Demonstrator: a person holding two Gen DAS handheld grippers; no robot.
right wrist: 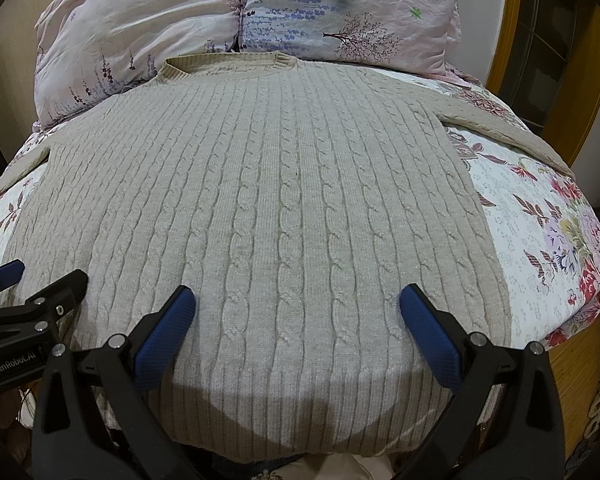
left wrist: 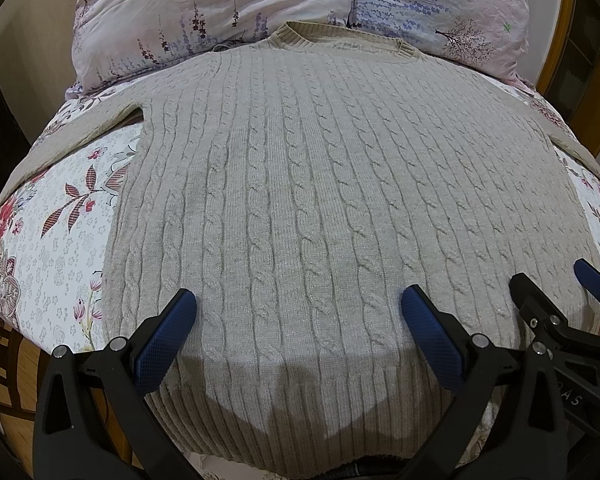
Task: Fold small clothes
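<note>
Lying flat and face up on the floral sheet (left wrist: 60, 240), the sweater (left wrist: 320, 200) fills most of both views: a pale grey-beige cable knit, its ribbed collar (left wrist: 300, 38) at the far end touching the pillows (left wrist: 220, 12), its ribbed hem nearest the cameras. One sleeve (left wrist: 72, 140) runs out sideways toward the left edge of the bed, and the other sleeve (right wrist: 508, 128) runs out toward the right edge; both lie spread on the sheet, apart from the body below the armpits. The left gripper (left wrist: 298, 304) hangs just above the hem, left of the sweater's middle, its jaws spread wide with nothing between them but knit below; its blue pads (left wrist: 164, 336) cast a shadow on the ribbing. The right gripper (right wrist: 298, 304) hangs beside it over the hem's right part, jaws likewise wide apart and empty. Each gripper shows at the edge of the other's view, close alongside. Whether the fingertips touch the fabric cannot be told. Wooden furniture (right wrist: 508, 20) stands beyond the bed on the right.
</note>
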